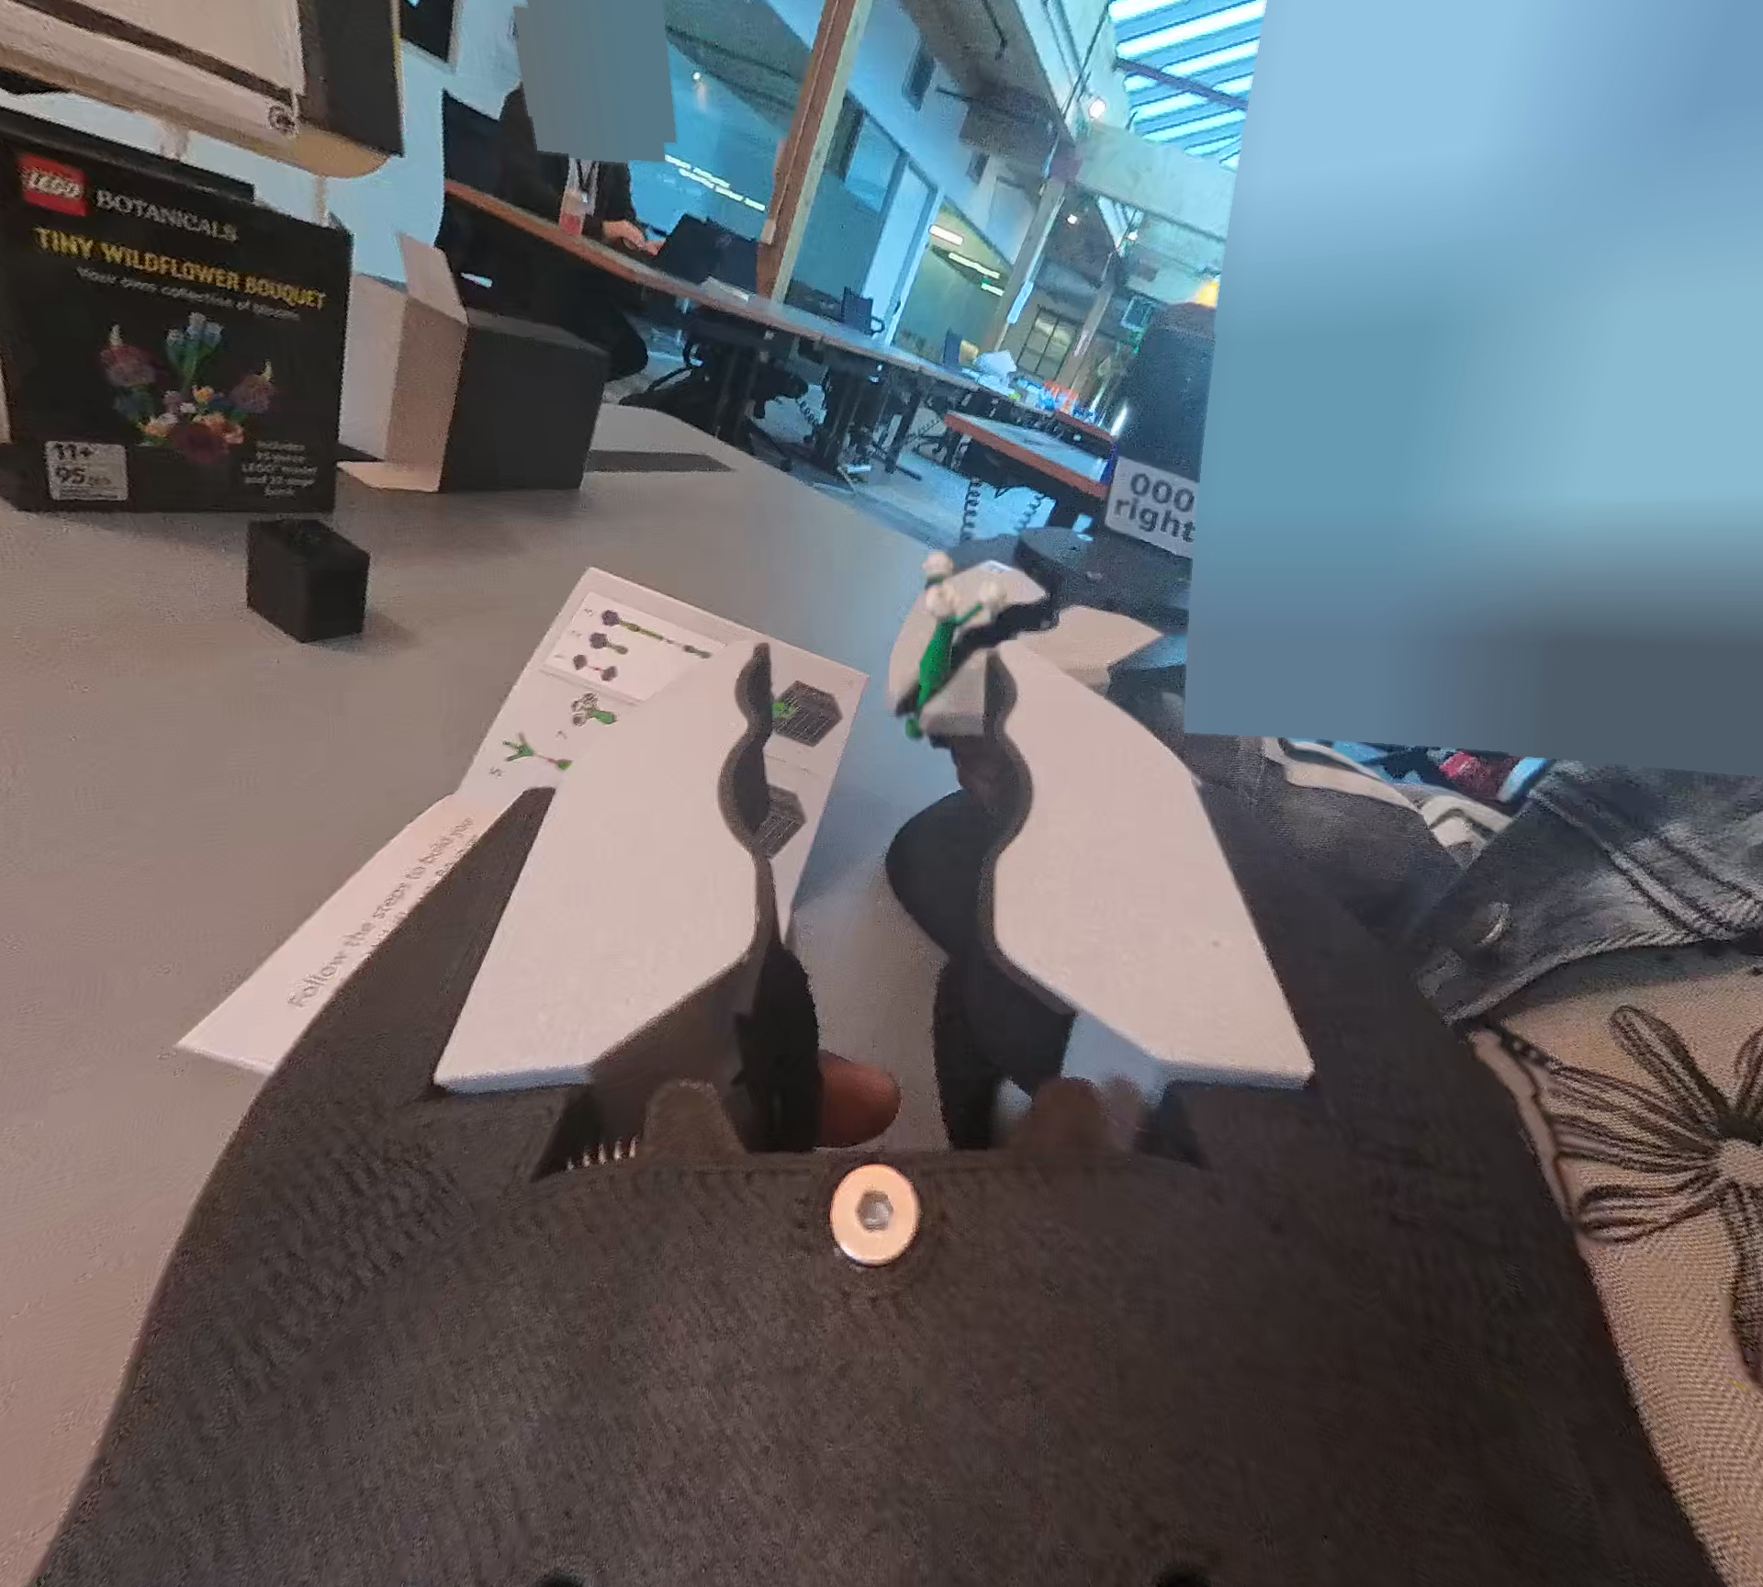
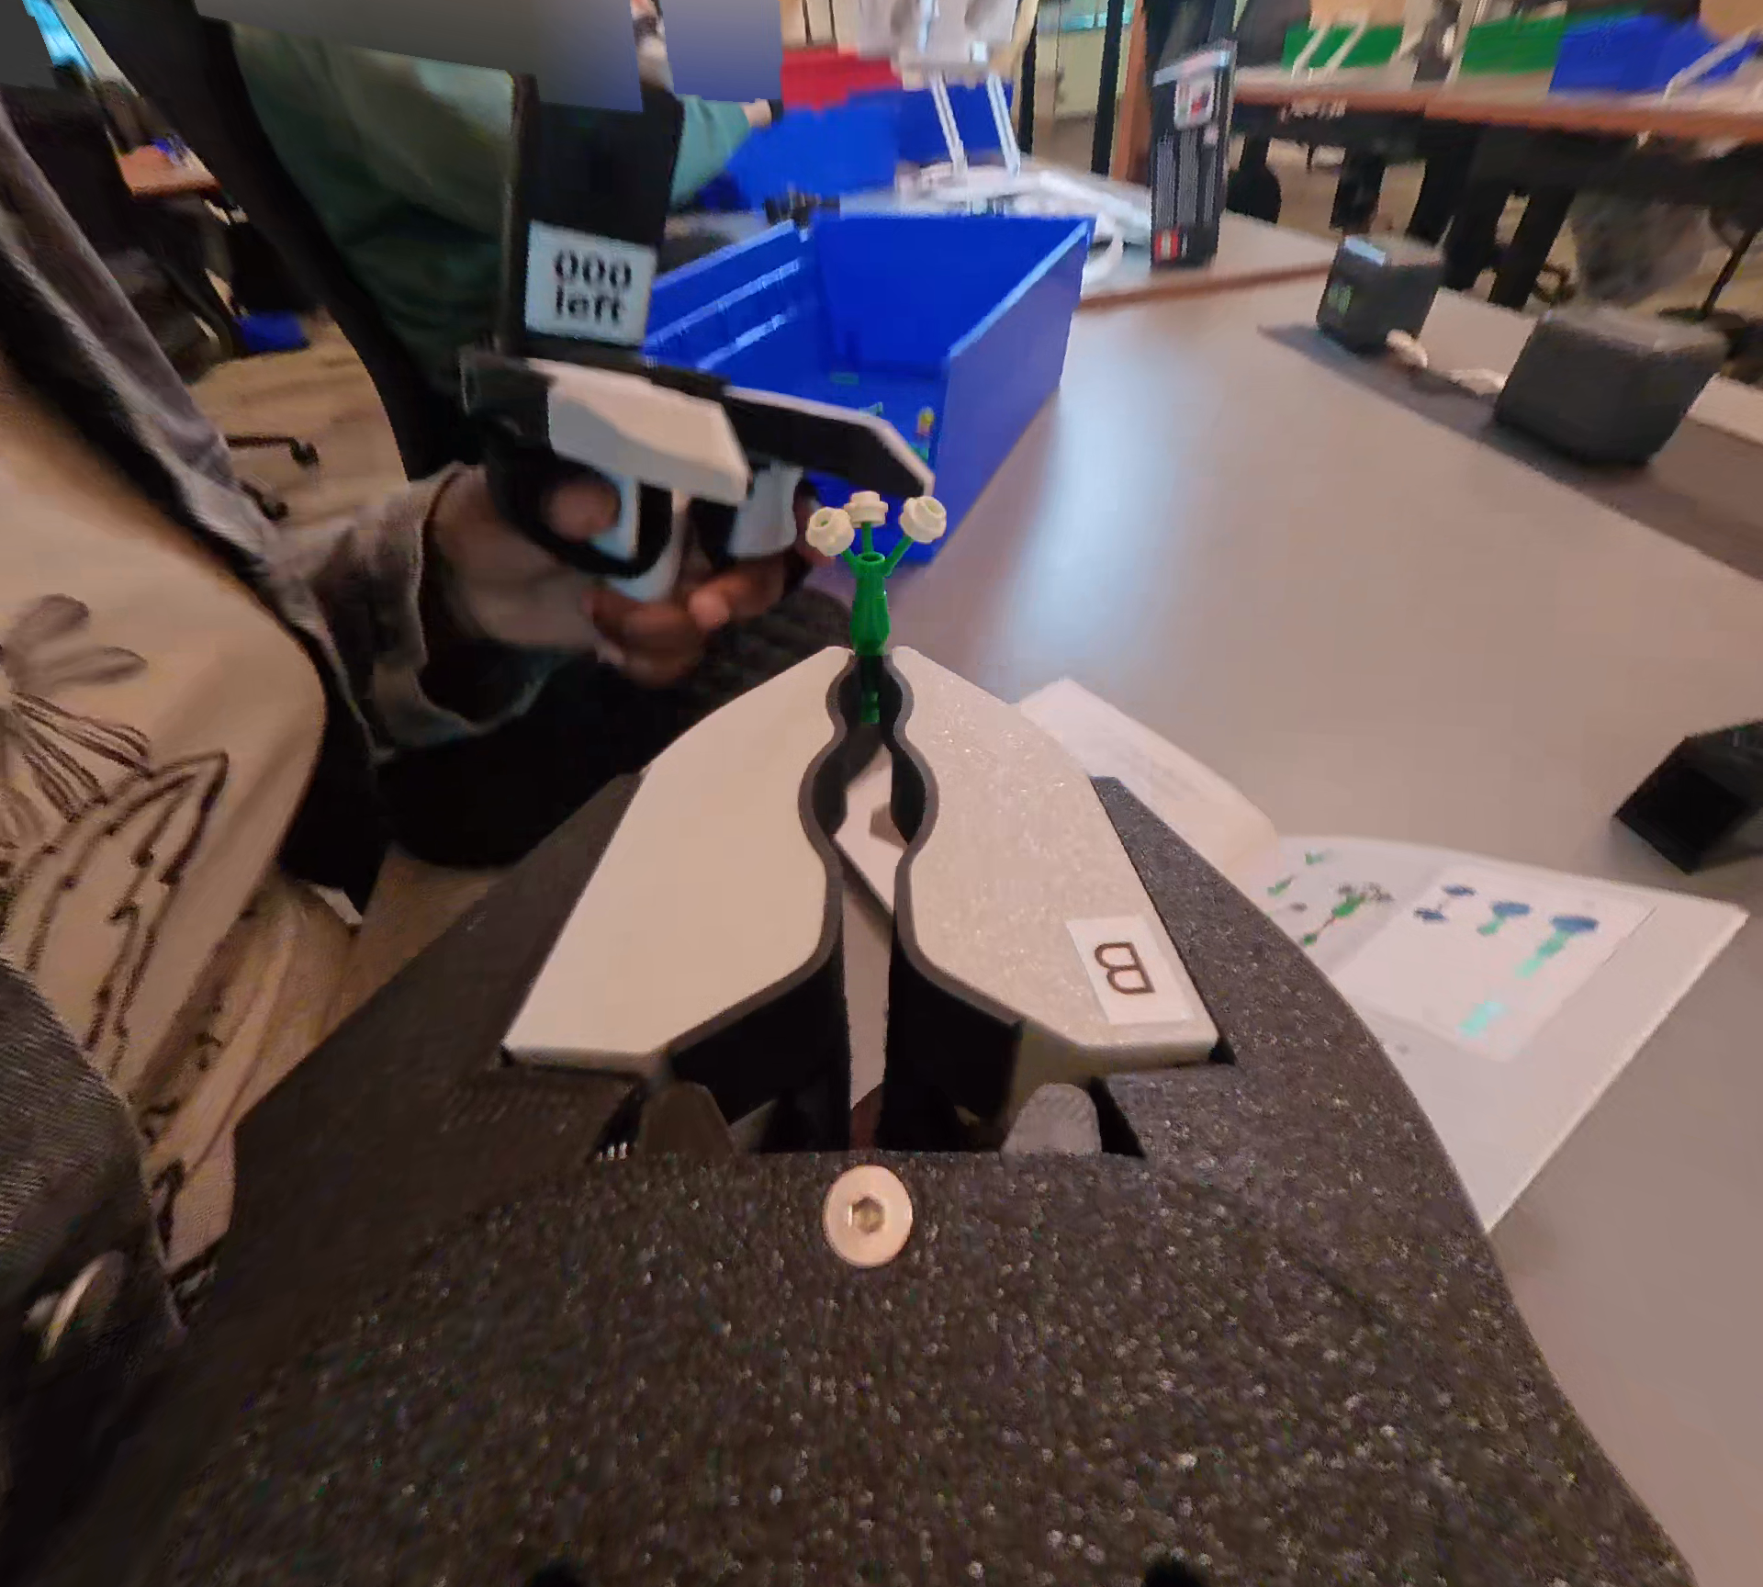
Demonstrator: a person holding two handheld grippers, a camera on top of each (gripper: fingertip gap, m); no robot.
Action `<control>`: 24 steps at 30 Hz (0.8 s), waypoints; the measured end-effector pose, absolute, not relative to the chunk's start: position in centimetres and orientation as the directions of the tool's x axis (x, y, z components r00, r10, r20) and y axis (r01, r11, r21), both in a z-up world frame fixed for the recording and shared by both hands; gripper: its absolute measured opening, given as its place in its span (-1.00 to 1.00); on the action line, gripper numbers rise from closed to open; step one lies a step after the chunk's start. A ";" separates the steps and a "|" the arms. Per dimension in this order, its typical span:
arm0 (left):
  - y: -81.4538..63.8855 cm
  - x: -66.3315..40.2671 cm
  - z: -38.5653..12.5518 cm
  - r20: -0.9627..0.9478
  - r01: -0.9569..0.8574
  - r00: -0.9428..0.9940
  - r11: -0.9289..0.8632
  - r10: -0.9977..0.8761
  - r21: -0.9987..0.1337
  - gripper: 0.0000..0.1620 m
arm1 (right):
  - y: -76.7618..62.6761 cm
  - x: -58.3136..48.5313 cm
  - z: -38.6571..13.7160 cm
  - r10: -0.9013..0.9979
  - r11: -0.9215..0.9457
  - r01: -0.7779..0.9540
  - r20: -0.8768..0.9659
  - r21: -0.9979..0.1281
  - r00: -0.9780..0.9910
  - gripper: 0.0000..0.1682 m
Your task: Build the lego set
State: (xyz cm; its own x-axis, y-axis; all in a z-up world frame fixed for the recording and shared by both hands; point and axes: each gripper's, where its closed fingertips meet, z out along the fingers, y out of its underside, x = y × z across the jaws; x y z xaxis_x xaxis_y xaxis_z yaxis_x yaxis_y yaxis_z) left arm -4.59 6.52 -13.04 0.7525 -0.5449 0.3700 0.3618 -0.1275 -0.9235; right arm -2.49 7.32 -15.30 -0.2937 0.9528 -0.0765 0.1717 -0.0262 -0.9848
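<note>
Your right gripper (image 2: 870,668) pinches the green flower stem (image 2: 870,587) upright; your left gripper (image 1: 882,682) gapes empty over the instruction sheet (image 1: 611,682).

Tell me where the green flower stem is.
The green flower stem stands upright, pinched at the tip of the right gripper, with the blue bin behind it and the left gripper alongside.

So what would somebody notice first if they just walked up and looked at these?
Probably the tiny green plastic flower stem with three white round blossoms, pinched upright at the tips of the right gripper. Behind it stands a bright blue plastic bin on the grey table. The left gripper is open and holds nothing, over the white paper instruction sheet.
</note>
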 end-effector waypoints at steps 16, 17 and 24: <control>7.1 -3.8 -14.1 0.334 0.310 0.695 -0.153 -0.637 -0.938 -0.64 | 6.3 -3.0 -17.6 0.922 -0.100 0.241 -0.181 -0.965 -0.342 -0.97; 7.0 -3.7 -14.2 0.330 0.305 0.695 -0.153 -0.639 -0.940 -0.65 | 6.2 -3.0 -17.7 0.922 -0.091 0.247 -0.175 -0.965 -0.345 -0.97; 6.9 -2.9 -14.7 0.306 0.256 0.686 -0.175 -0.660 -0.951 -0.65 | 6.3 -3.0 -17.7 0.926 -0.085 0.244 -0.167 -0.966 -0.340 -0.97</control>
